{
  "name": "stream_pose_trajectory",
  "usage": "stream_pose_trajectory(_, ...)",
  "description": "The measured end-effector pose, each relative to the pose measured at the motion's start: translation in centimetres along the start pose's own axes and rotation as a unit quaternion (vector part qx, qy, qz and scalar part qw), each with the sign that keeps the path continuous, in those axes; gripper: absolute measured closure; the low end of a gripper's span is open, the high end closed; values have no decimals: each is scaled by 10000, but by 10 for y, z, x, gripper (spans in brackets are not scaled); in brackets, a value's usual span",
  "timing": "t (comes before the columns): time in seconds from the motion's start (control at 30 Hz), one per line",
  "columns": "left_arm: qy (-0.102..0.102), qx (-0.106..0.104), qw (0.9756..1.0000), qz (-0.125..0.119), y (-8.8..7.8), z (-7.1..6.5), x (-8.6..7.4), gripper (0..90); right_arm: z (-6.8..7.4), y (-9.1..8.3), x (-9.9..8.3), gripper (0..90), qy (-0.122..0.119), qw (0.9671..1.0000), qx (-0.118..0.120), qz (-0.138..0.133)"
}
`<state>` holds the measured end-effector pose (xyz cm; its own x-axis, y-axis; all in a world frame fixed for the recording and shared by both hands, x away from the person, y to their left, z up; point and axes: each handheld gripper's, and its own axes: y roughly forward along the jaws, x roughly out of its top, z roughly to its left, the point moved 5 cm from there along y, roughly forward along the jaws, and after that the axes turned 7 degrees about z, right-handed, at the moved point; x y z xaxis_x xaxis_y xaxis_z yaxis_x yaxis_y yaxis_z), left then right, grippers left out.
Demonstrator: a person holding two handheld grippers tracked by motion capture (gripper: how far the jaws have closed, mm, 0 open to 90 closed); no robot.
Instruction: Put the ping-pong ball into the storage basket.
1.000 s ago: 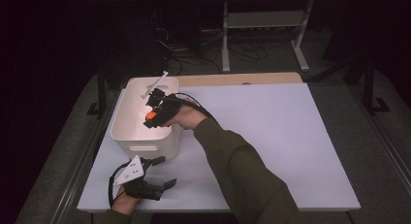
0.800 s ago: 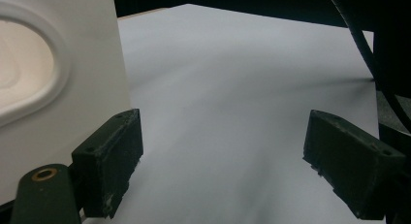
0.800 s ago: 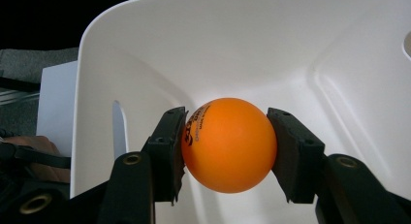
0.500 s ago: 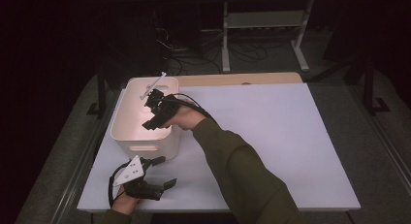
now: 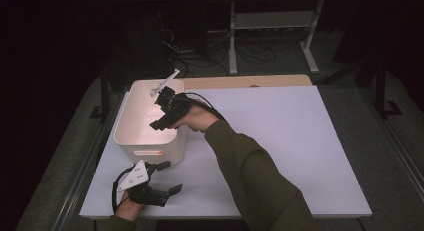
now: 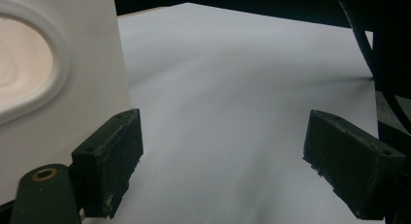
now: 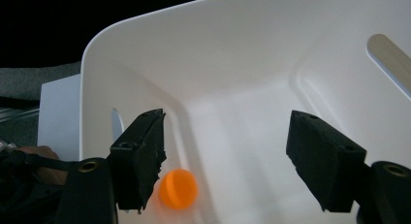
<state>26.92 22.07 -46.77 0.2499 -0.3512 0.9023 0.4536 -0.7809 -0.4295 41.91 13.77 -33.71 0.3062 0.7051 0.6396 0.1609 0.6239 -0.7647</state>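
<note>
Right claw (image 5: 156, 117): held over the open top of the white bin (image 5: 131, 141), pointing down into it; its jaws have just been opening and stand apart with nothing pinched between them.
Orange ball (image 7: 179, 188): loose inside the bin, low against one wall, seen in the right gripper view just beside the left-hand jaw at about 7 o'clock, free of both pads.
White bin: a plastic tub with a moulded handle recess, standing on the surface (image 5: 300, 141) toward 10 o'clock from the middle.
Wooden stick (image 7: 390, 56): flat, lying against the bin's inner wall at 2 o'clock in the right gripper view.
Left claw (image 5: 167, 177): resting low at 7 o'clock on the surface, just beside the near wall of the bin; jaws spread wide, bare white surface between them.
Right sleeve (image 5: 255, 181): olive green, reaching in from 6 o'clock.
</note>
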Motion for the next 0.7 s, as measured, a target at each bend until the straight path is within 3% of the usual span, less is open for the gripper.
stream_pose_trajectory(0.33,-3,-4,10000,0,0,0,0,140,-7,-26,-8,285,53,9998,-117,-163)
stream_pose_trajectory(0.7,-3,5,10000,-15,-1,0,0,140,-20,-52,-32,274,250,9986,-256,-394)
